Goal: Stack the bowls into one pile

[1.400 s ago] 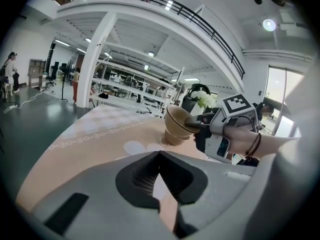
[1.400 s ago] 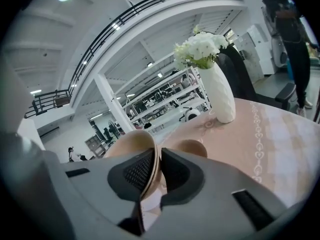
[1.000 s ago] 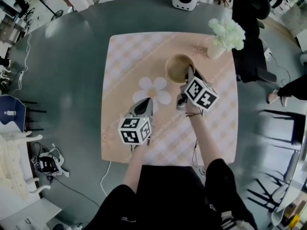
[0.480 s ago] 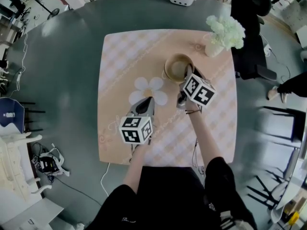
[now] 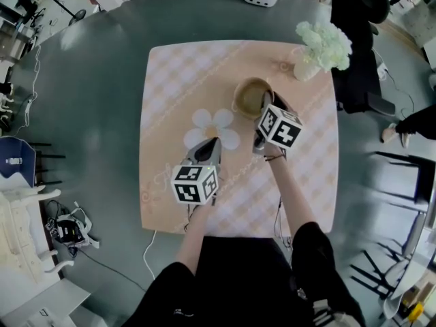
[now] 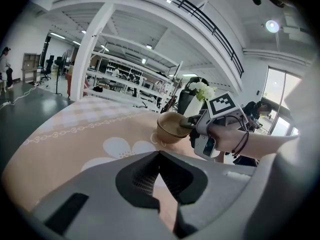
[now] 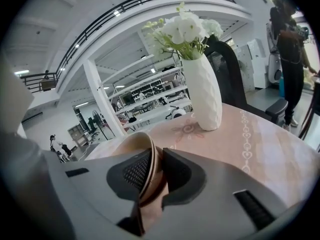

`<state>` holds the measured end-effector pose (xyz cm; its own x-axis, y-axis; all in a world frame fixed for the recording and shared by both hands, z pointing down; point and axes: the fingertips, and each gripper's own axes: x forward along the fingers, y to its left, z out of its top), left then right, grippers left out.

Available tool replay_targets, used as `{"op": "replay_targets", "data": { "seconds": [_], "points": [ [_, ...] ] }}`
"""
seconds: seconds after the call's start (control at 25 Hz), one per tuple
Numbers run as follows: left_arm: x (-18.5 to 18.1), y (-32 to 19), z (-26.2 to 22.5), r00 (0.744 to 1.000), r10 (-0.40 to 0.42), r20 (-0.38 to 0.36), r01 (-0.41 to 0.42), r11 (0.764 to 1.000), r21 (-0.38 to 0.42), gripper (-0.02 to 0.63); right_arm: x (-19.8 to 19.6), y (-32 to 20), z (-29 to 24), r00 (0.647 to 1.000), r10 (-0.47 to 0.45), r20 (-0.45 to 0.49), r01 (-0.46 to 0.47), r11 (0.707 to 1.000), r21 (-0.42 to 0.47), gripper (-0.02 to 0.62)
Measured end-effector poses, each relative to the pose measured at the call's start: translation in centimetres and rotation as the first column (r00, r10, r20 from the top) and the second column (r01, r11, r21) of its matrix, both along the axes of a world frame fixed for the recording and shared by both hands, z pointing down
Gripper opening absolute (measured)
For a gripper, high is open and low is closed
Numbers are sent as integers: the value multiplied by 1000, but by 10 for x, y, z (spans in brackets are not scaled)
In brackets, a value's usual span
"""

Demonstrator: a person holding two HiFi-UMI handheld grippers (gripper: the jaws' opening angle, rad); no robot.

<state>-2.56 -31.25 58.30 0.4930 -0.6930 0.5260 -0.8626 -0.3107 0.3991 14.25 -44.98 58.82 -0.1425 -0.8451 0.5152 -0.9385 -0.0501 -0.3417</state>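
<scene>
Right tongs looser astride smooth tan bowls

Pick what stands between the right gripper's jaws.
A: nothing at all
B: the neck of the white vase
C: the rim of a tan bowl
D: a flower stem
C: the right gripper view shows the right gripper with the rim of the tan bowl standing between its jaws, which have just been opening.

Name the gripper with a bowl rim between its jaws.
The right gripper: its jaws, just opening, straddle the rim of the tan bowl. The left gripper is shut, empty.
</scene>
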Motion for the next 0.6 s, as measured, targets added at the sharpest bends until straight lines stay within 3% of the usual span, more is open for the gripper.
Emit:
{"op": "replay_targets", "data": {
  "seconds": [0.28, 0.6],
  "points": [
    [0, 0, 1, 1000, 5, -10, -5, 1000, -6, -3, -8, -4, 1, 992, -79, -99, 80, 997, 4, 41],
    [2, 1, -4, 1000, 13, -19, -13, 1000, 8, -3, -6, -2, 1, 990, -92, -111, 92, 996, 1, 119]
  ]
}}
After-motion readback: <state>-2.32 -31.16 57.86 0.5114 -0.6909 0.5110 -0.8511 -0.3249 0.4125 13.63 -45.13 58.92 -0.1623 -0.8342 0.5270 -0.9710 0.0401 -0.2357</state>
